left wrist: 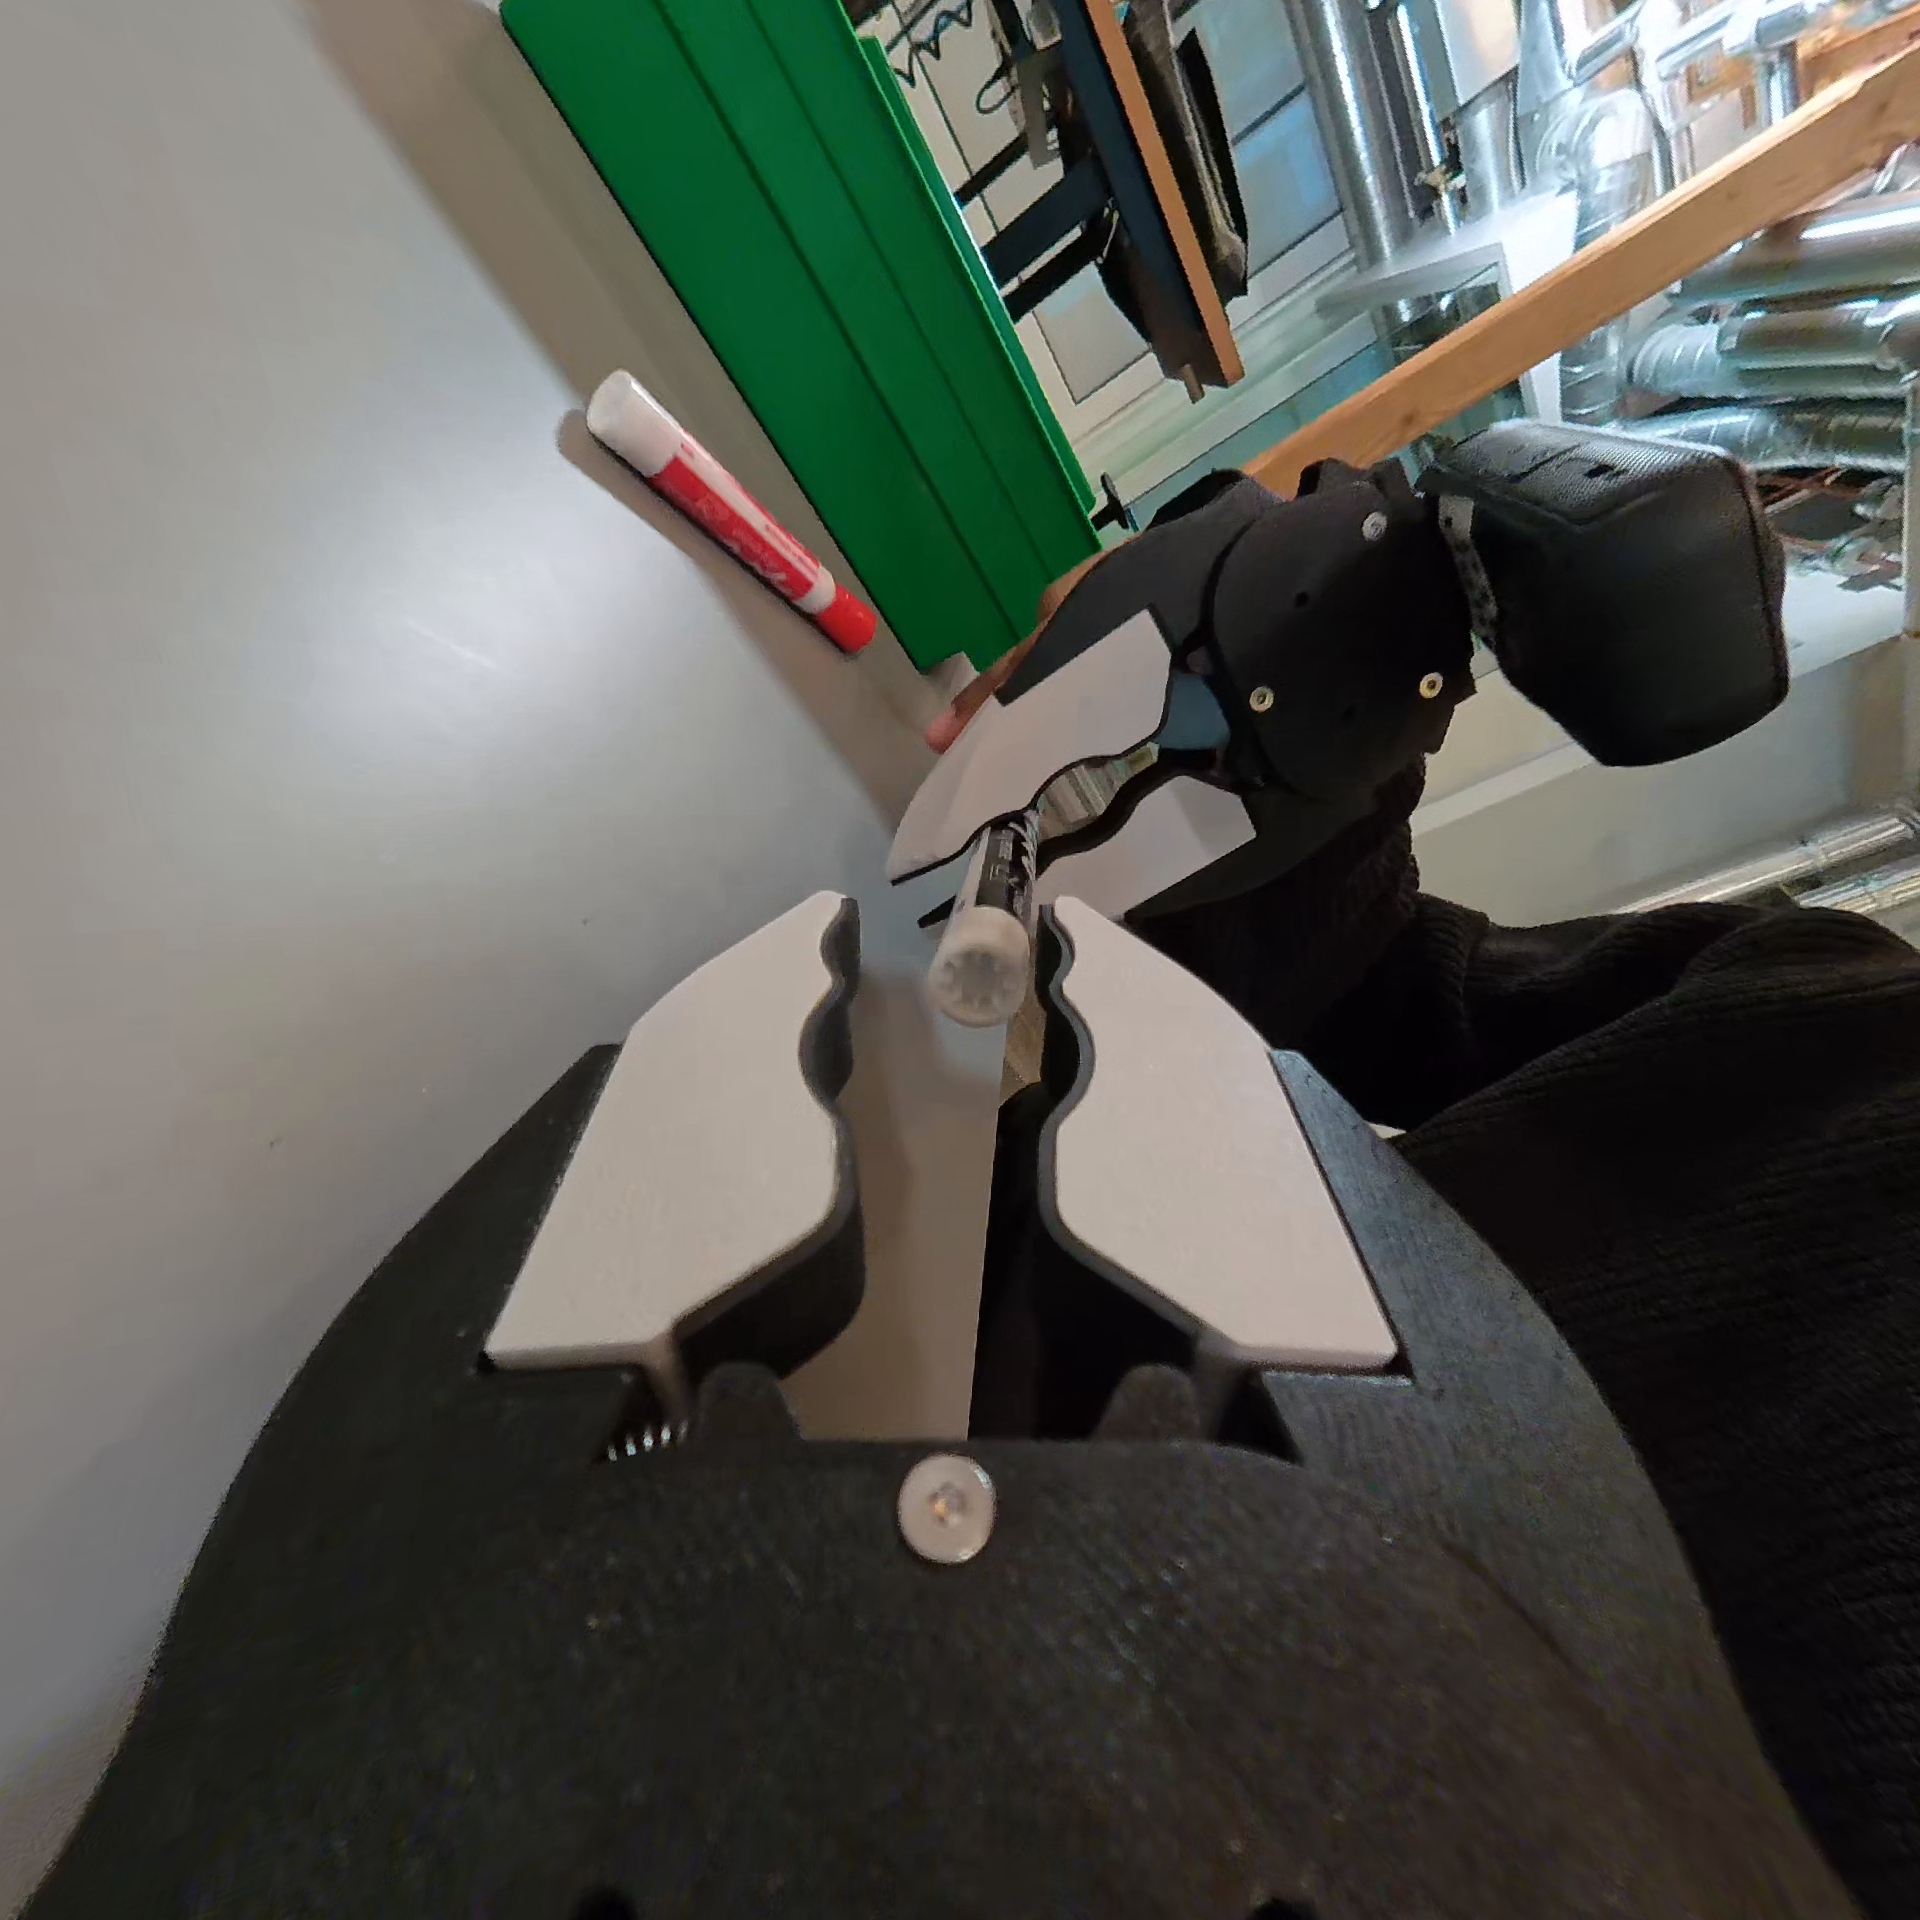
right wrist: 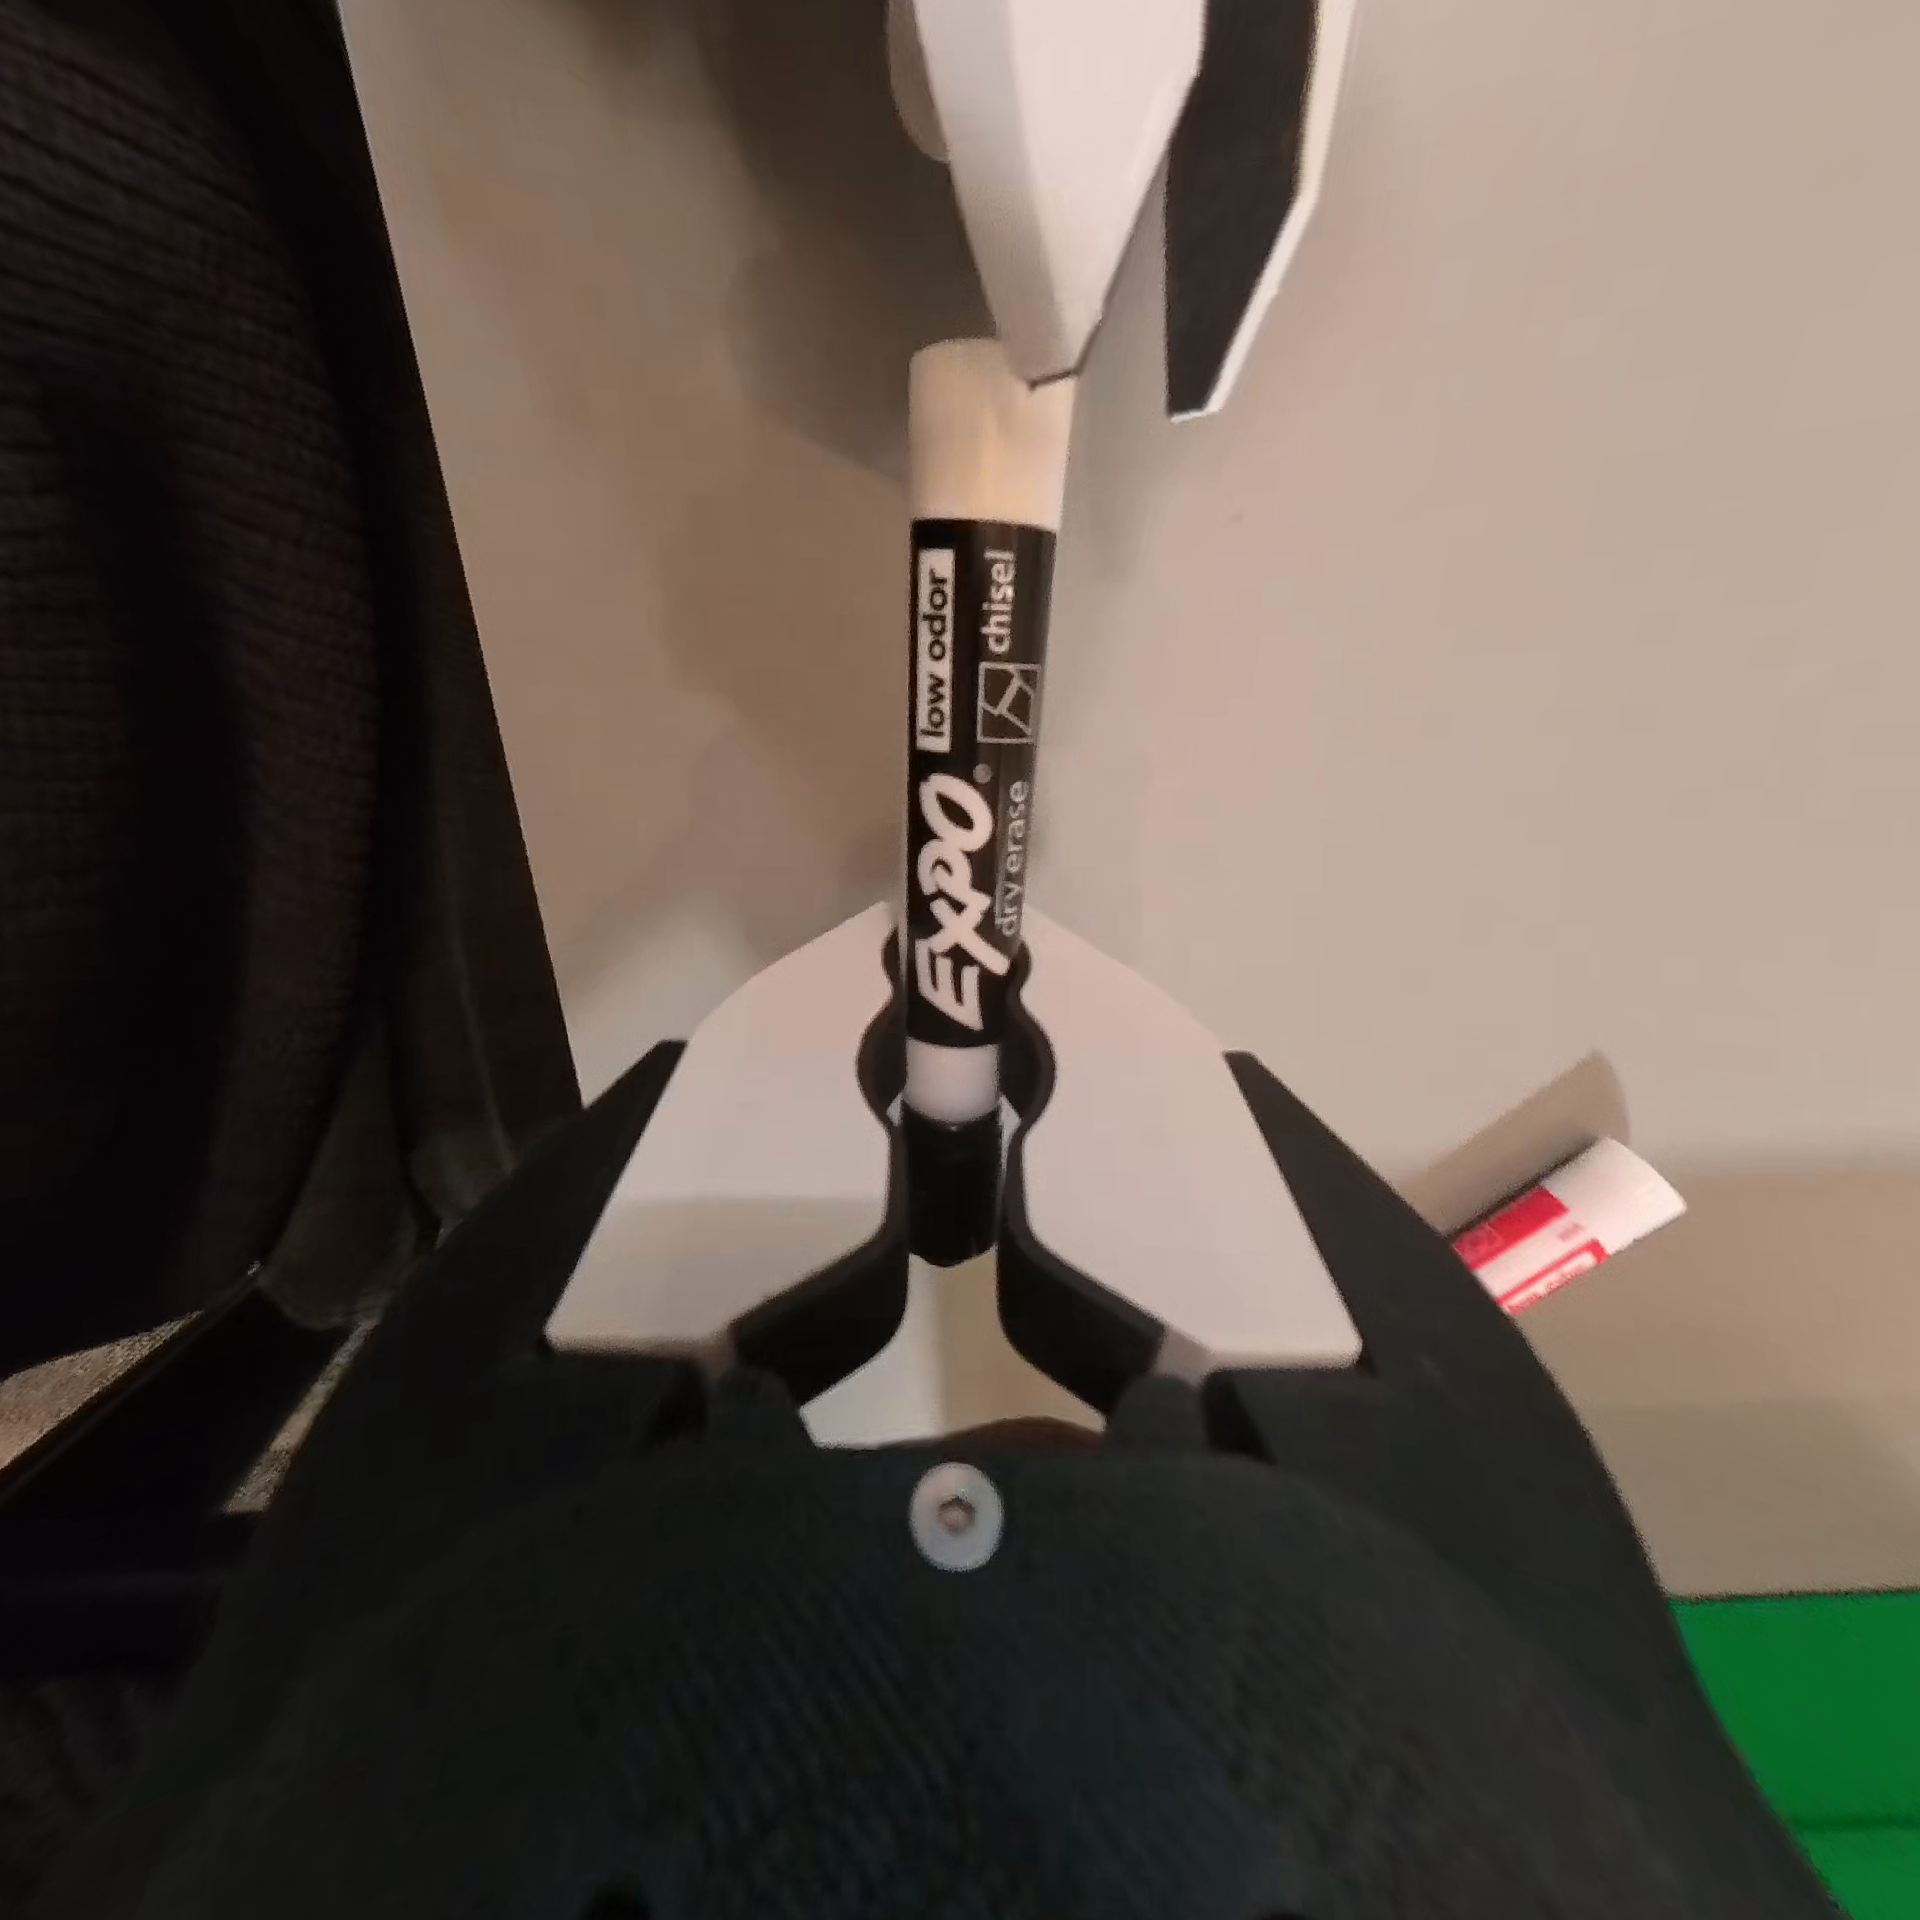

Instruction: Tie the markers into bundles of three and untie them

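Note:
My right gripper (right wrist: 956, 940) is shut on a black dry-erase marker (right wrist: 971, 727), gripping it near its black cap end. The marker's white rear end points away, toward my left gripper (right wrist: 1122, 384). In the left wrist view, my left gripper (left wrist: 945, 920) is open, and the marker's white end (left wrist: 982, 961) sits between its fingertips, close against the right finger (left wrist: 1143, 1091). The right gripper (left wrist: 987, 842) holds the marker from the far side, just above the pale table (left wrist: 312, 623).
A red and white marker (left wrist: 727, 509) lies on the table beside a green box (left wrist: 831, 260); both also show in the right wrist view (right wrist: 1558, 1231) (right wrist: 1808, 1714). A black knitted sleeve (left wrist: 1558, 1143) fills the right side. Shelving and metal ducts stand beyond. My right fingertips sit around 8 cm from my left ones.

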Motion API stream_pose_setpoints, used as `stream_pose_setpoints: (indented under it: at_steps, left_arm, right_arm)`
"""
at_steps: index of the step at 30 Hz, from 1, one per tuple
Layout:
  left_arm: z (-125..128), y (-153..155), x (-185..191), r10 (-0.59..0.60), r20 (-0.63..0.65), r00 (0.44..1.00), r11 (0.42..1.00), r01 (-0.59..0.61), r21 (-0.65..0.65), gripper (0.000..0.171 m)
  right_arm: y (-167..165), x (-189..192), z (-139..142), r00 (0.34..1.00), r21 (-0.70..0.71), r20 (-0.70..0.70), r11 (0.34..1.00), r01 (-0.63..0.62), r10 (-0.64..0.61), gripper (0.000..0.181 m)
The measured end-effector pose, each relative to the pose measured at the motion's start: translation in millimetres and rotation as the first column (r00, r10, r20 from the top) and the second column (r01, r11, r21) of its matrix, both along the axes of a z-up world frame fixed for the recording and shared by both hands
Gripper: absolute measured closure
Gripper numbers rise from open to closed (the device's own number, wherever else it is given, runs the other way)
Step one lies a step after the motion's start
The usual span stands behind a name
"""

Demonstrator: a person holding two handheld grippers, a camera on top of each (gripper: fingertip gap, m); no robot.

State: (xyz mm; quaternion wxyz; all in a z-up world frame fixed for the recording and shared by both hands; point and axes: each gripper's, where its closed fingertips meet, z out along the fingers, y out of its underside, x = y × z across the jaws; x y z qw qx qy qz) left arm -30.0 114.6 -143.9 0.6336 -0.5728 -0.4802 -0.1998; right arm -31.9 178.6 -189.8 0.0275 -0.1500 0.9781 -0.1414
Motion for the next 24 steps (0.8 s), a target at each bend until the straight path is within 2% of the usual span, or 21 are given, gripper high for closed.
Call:
stream_pose_setpoints:
  at_steps: [5, 8, 11, 15, 17, 20, 22, 24]
  left_arm:
    - [-9.8, 1.2, 0.7, -0.011, -0.035, 0.999, 0.994, 0.007, -0.109, 0.134]
    - [-13.5, -1.5, -0.3, -0.014, -0.096, 0.995, 0.975, -0.008, -0.22, 0.128]
    - [-12.5, -3.2, -7.0, -0.027, -0.185, 0.982, 0.94, -0.038, -0.338, 0.12]
    - [-7.3, 11.4, -32.7, -0.127, -0.276, 0.953, 0.881, -0.02, -0.473, 0.114]
    - [-2.7, 27.1, -58.1, -0.226, -0.328, 0.917, 0.828, 0.004, -0.56, 0.112]
    - [-5.7, 57.6, -115.1, -0.424, -0.385, 0.82, 0.68, 0.007, -0.734, 0.113]
    - [-16.9, 83.3, -152.8, -0.553, -0.372, 0.746, 0.574, 0.018, -0.818, 0.113]
    - [-31.6, 110.3, -181.0, -0.639, -0.326, 0.697, 0.51, 0.066, -0.858, 0.113]
  right_arm:
    - [26.0, -15.6, 7.8, 0.998, 0.067, -0.031, 0.996, 0.063, -0.061, 0.168]
    - [58.7, -34.4, 25.1, 0.978, 0.063, -0.038, 0.976, 0.209, -0.207, 0.168]
    - [103.6, -49.4, 37.7, 0.929, 0.055, -0.077, 0.928, 0.368, -0.363, 0.167]
    - [150.4, -36.8, 36.7, 0.87, 0.03, -0.068, 0.871, 0.49, -0.487, 0.168]
    - [163.0, -25.5, 30.5, 0.853, 0.023, -0.053, 0.853, 0.521, -0.519, 0.167]
    - [172.1, -11.3, 23.5, 0.837, 0.017, -0.04, 0.837, 0.547, -0.546, 0.167]
    - [172.3, -2.8, 24.8, 0.836, -0.003, -0.028, 0.836, 0.549, -0.548, 0.167]
    - [171.1, 6.0, 28.8, 0.836, -0.028, -0.019, 0.836, 0.547, -0.548, 0.168]
